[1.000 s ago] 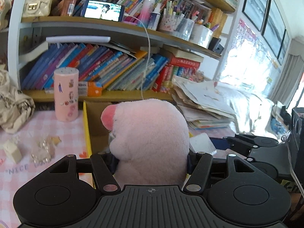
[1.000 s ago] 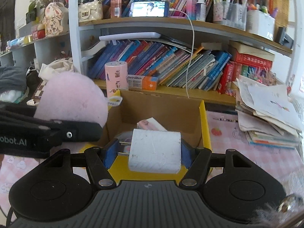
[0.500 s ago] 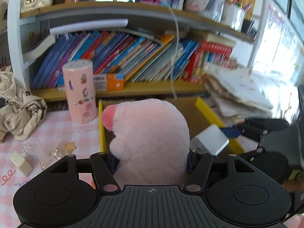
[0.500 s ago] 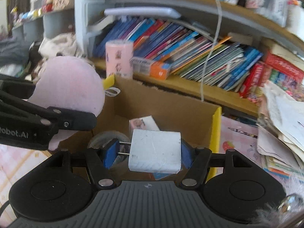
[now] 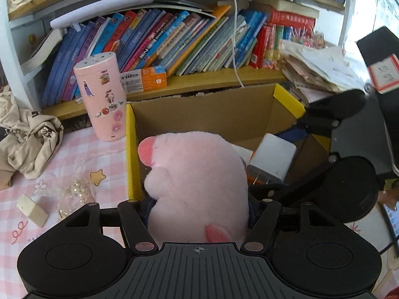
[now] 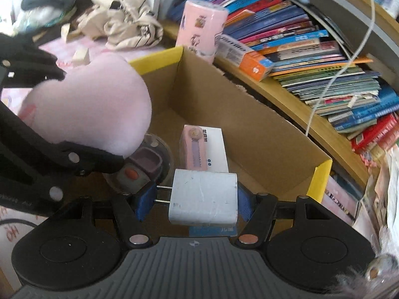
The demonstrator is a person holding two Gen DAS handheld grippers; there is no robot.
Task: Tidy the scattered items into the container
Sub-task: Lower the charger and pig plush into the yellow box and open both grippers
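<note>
On the counter [image 5: 62, 159] at far left, a cream block [image 5: 32, 210] and a clear trinket bag [image 5: 72, 195] still wait. The left gripper [image 5: 198, 206] carries the pink plush [image 5: 197, 186] over the cardboard box [image 6: 249, 124], fingers easing apart around it: the drop-off step. The right gripper [image 6: 193, 200] clamps the white charger [image 6: 203, 196] over the box; letting go seems next.

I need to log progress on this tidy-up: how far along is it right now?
Partly done. Already in the cardboard box: a white-and-pink carton and a round clear case. In hand, over the box: the pink plush between the left gripper's opening fingers, and the white charger clamped in the right gripper. Left on the pink cloth: a cream block and a clear bead packet.
</note>
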